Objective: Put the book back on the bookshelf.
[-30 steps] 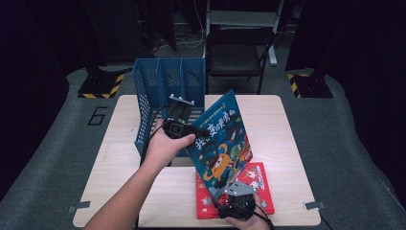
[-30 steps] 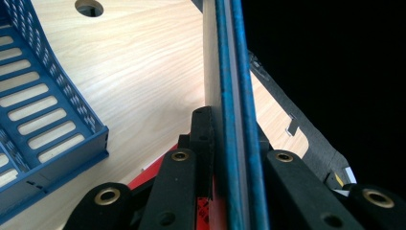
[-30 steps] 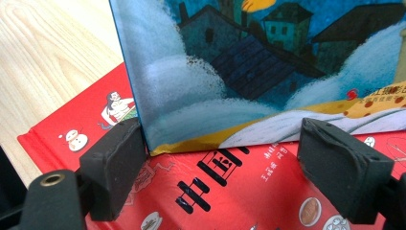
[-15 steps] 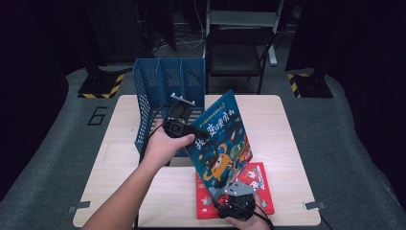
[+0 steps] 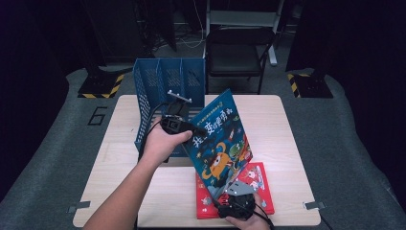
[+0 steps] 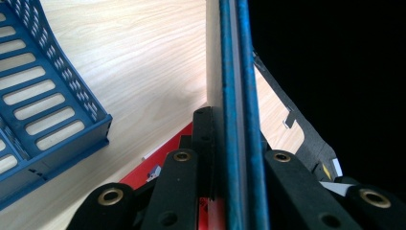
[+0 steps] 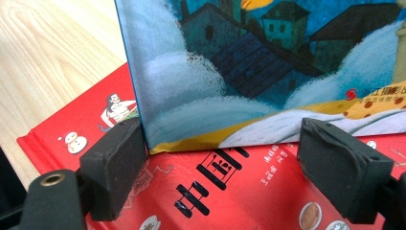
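A blue picture book (image 5: 218, 139) stands tilted up over the table, its lower edge resting on a red book (image 5: 258, 187) that lies flat near the front edge. My left gripper (image 5: 191, 128) is shut on the blue book's upper left edge. In the left gripper view the book (image 6: 234, 72) runs edge-on between the pressed jaws of that gripper (image 6: 237, 139). My right gripper (image 5: 235, 190) sits at the book's bottom corner. In the right gripper view it (image 7: 229, 163) stands open, wide apart, with the blue book's (image 7: 263, 57) lower edge between the pads above the red cover (image 7: 215, 191).
A blue slotted file rack (image 5: 163, 81) stands upright at the table's back left, just beside my left hand, and its wall (image 6: 52, 105) lies left of the jaws. Bare wood table (image 5: 273, 120) stretches to the right. A black chair (image 5: 237, 57) stands behind the table.
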The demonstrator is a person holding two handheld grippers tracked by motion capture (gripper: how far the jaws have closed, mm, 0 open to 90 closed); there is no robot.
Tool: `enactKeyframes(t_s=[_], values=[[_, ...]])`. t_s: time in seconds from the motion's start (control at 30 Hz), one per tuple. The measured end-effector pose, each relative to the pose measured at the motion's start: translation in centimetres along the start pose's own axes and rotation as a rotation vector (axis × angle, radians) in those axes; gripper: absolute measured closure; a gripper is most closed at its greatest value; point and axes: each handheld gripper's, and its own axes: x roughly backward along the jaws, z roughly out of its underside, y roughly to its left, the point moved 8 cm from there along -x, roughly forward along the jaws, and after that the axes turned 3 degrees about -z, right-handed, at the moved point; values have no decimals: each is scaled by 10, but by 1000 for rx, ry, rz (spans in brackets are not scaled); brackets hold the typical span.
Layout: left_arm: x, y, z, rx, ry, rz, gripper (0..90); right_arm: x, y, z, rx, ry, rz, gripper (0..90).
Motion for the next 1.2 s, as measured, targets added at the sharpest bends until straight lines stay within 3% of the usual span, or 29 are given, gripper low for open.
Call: enactKeyframes(t_s=[0.13,0.3,0.5,0.73,1.2], values=[[0,1,-1,2,1,7,820,0,2,-1,-13,-10,-14,179],[0,2,-2,1,1,13,822,1,0,0,14,-2,-17,195],[7,4,-4,-14,-1,-9,824,3,-2,0,19,-9,-21,256],[16,6,-6,-42,-1,-46,825,4,-3,0,7,-11,-20,266],[34,21,-1,-23,-2,-62,826,7,-10,1,-23,-8,-22,278]])
